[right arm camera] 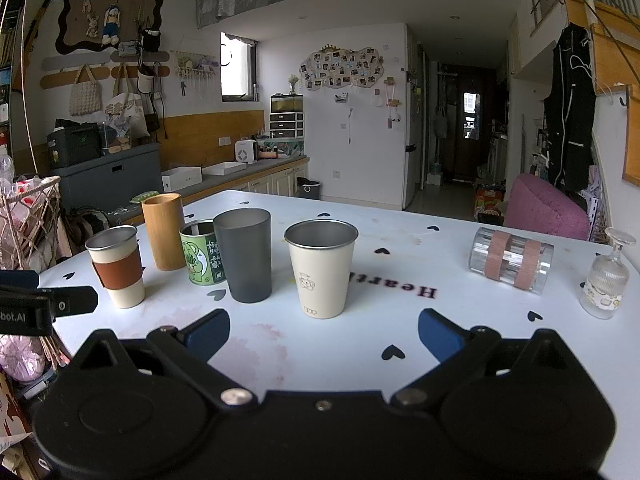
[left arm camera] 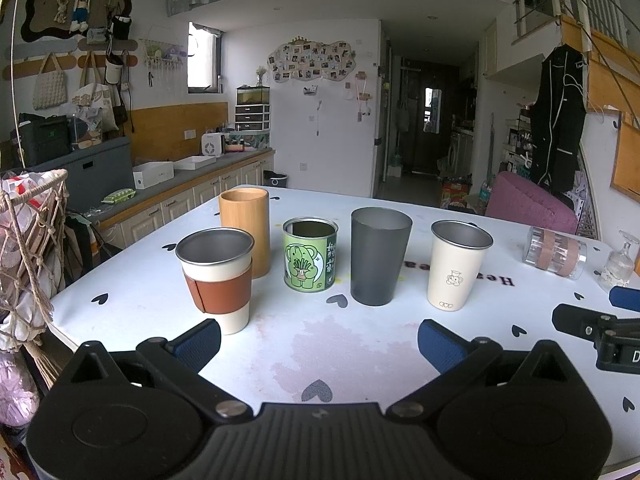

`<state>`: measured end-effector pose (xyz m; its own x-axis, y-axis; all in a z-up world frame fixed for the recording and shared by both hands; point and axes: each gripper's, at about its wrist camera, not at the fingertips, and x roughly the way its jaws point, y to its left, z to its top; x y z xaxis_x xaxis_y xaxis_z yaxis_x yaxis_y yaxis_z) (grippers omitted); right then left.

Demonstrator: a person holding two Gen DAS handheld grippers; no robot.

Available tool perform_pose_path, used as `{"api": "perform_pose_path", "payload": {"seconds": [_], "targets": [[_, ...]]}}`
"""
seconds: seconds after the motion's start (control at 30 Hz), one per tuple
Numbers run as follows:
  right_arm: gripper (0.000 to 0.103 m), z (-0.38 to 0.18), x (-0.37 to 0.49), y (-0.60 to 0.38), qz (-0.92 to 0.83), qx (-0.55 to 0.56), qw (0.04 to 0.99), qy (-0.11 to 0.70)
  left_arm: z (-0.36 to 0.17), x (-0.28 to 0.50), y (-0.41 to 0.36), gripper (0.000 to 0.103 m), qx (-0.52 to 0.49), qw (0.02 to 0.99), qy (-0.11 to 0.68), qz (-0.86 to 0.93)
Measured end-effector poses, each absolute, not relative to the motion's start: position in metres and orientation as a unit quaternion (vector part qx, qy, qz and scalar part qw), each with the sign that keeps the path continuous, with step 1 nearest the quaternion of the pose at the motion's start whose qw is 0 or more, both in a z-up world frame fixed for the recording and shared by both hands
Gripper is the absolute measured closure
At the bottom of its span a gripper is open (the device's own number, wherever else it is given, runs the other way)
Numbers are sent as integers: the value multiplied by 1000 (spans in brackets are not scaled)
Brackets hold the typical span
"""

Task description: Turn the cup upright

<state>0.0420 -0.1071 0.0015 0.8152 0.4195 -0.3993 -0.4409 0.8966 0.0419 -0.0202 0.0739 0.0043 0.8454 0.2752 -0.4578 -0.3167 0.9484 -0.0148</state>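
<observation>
While both grippers, left gripper [left arm camera: 319, 340] and right gripper [right arm camera: 324, 332], hover agape and empty, clear glass cup [right arm camera: 511, 259] lies sideways on table [right arm camera: 360, 344]; cream cup [right arm camera: 322, 268] upright.

The green tin [right arm camera: 202, 256] (label partly blocked) stands behind the grey cup [right arm camera: 245, 254]

Left tongs [left arm camera: 319, 342] open, clear cup [left arm camera: 554, 253] on side
</observation>
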Motion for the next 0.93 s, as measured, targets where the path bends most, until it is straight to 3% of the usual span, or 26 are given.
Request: {"api": "perform_pose_path", "payload": {"seconds": [0.93], "targets": [[1, 2, 42, -107, 226, -27, 952, 203, 4, -19, 71, 0, -43, 960, 232, 152]]}}
